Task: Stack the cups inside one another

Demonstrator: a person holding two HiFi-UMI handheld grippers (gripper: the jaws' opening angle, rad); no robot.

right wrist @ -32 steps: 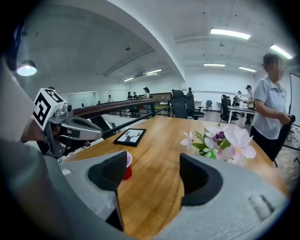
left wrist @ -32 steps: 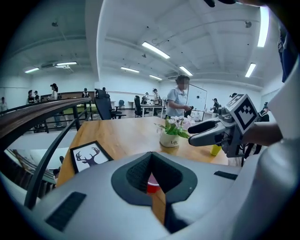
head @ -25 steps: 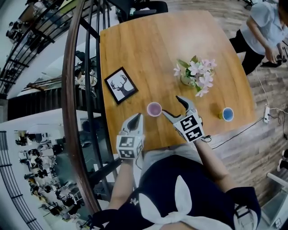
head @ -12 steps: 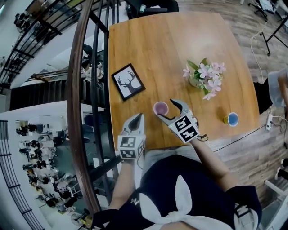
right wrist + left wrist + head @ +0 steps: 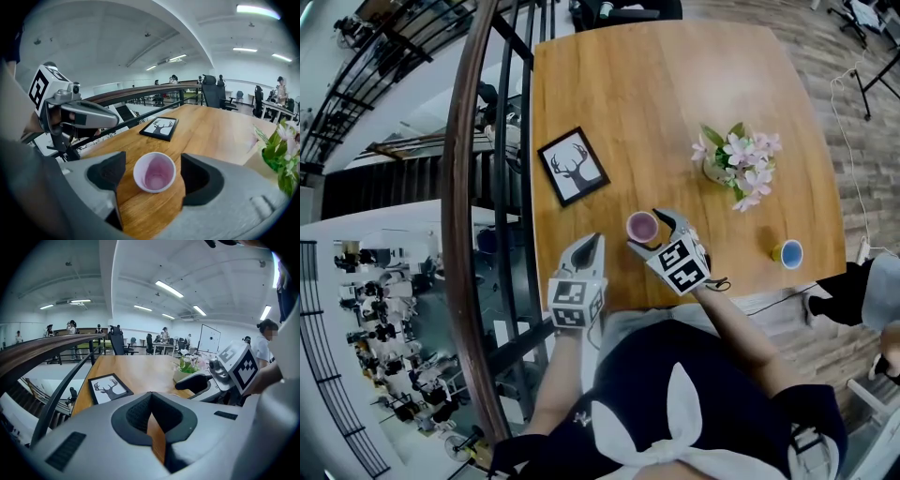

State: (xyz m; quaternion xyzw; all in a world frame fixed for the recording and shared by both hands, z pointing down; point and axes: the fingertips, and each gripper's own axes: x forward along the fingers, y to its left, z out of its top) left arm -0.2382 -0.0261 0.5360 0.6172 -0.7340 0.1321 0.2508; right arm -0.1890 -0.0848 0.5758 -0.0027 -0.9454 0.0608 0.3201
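A light wooden table fills the middle of the head view, with a dark curved handrail running down just past its left edge. The right gripper, grey plastic with a square-marker cube, reaches over the near edge of the table. Its dark-padded fingers stand wide apart on either side of a small pale pink paper cup. The cup stands upright on the table between them with its mouth open to the top, and there is a gap to each finger, so neither touches it. The left gripper, of the same grey make, hangs just off the table's near left corner. Its fingers are closed tip to tip with nothing held between them. A black-framed picture of a deer head lies flat near the left edge, beyond the pink cup. A pale pot of pink flowers with green leaves stands toward the right. A small cup, yellow outside and blue inside, stands upright near the table's near right corner, well apart from the pink one
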